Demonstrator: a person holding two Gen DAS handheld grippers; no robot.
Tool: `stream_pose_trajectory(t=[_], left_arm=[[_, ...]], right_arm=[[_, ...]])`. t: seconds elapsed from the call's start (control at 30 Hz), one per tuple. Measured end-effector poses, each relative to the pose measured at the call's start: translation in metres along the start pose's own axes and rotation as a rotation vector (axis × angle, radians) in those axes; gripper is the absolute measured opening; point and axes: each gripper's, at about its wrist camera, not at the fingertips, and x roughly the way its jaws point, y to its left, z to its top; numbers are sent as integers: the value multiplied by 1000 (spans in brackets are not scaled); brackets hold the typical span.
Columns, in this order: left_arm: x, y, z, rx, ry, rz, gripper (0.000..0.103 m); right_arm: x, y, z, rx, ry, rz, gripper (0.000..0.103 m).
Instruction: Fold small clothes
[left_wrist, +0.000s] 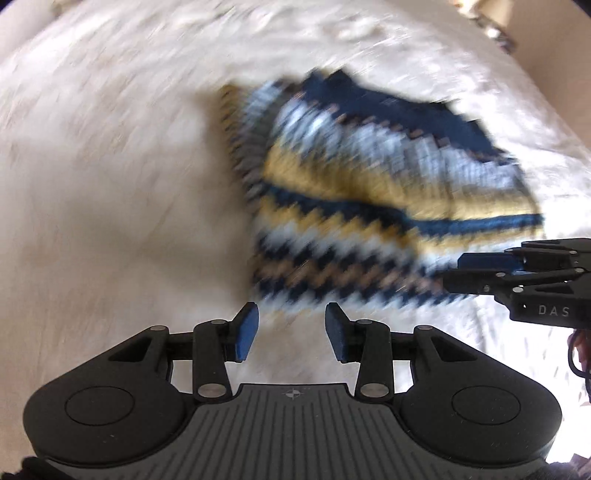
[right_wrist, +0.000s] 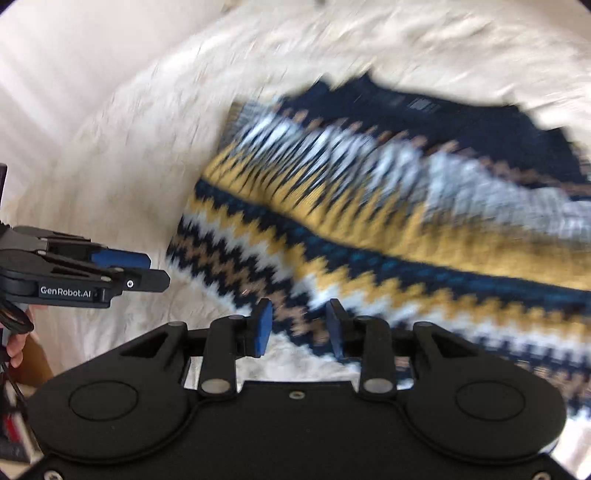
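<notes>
A folded zigzag-knit sweater (left_wrist: 373, 206) lies on a cream bedspread (left_wrist: 110, 184), blurred. Left tool (left_wrist: 290, 330) and right tool (right_wrist: 299, 325) both hang spread and empty near its lower edge.

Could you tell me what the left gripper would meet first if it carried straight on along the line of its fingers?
Most likely the near edge of the zigzag-patterned knit, which lies just ahead of the open left gripper on the white cover. Motion blur makes depth uncertain, so it could touch the cover first.

My two wrist cameras look down close along my fingers, both sharing the zigzag knit sweater (left_wrist: 369, 192) (right_wrist: 388, 221) on the white bedspread (left_wrist: 110, 184) (right_wrist: 129, 166).
</notes>
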Motion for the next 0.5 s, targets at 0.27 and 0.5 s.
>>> stream_pose_trajectory(t=[0.27,0.5], left_arm=[[47,-33,20,33,27,-14,41],[53,-19,2,-13,45,3,44]], right_arm=[[-25,-89,-24,250,7,-294,44],[-68,-148,-47,416,-27,-339,46]])
